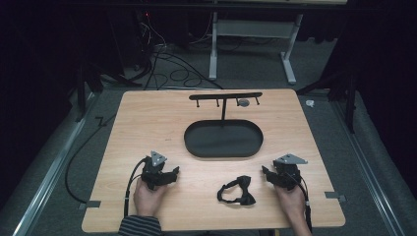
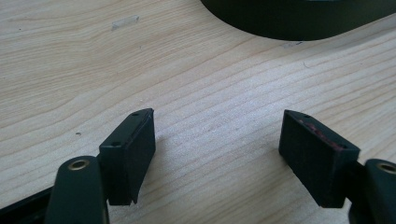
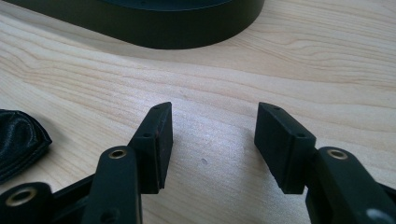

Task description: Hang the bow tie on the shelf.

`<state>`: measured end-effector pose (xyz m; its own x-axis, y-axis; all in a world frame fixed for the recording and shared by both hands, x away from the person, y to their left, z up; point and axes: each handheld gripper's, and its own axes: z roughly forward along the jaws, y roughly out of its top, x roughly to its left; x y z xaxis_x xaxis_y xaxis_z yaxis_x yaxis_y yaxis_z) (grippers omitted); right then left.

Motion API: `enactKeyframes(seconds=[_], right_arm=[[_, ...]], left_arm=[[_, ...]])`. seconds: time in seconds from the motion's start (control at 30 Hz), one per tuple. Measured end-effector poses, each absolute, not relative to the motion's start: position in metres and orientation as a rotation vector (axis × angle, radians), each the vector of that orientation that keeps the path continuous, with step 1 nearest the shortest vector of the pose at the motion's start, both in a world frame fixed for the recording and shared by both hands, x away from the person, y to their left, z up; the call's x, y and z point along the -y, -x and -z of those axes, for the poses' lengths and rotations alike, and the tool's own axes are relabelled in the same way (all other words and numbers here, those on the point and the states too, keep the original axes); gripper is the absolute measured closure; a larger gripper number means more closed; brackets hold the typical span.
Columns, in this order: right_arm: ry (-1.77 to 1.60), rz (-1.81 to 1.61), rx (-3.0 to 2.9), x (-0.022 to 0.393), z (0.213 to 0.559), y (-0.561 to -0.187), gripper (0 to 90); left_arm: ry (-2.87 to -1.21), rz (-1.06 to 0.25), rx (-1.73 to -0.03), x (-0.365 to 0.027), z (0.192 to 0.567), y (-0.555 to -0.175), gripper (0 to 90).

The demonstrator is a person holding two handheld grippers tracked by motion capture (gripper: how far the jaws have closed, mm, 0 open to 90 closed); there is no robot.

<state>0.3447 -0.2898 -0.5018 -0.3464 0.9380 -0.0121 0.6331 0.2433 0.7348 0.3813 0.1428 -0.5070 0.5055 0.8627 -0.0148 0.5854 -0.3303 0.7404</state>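
One satin bow tie (image 1: 236,191), woodgrain table (image 1: 147,123)

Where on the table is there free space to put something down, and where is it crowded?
Free: the wide strip left of the oval tray, the strip at its right, and the patch between the left gripper and bow tie. Crowded: between bow tie and right gripper, and the far edge under the hook stand.

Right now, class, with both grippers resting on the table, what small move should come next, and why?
Probably the right gripper should swing toward the black bow tie and bring its open jaws around it. The bow tie lies loose on the table between the two grippers, nearer the right one; in the right gripper view it lies just beside the jaws. Both grippers are open and hold nothing, so neither needs to let go first.
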Motion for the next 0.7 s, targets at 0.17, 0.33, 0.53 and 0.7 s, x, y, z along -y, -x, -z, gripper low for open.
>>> enactKeyframes(seconds=[0.17, 0.33, 0.53, 0.7], right_arm=[[-1.431, -0.894, -2.069, 0.2896, 0.5017, -0.3446, 48.2], [-1.431, -0.896, -2.069, 0.2897, 0.5017, -0.3447, 48.1], [-1.435, -0.894, -2.069, 0.2894, 0.5014, -0.3444, 48.9], [-1.428, -0.913, -2.078, 0.2884, 0.4978, -0.3415, 50.1]], left_arm=[[-2.045, -0.506, -1.181, -0.1428, 0.5072, -0.3814, 27.5], [-2.044, -0.505, -1.182, -0.1428, 0.5072, -0.3814, 27.5], [-2.045, -0.505, -1.183, -0.1428, 0.5071, -0.3814, 27.6], [-2.044, -0.506, -1.182, -0.1428, 0.5071, -0.3814, 27.6]])
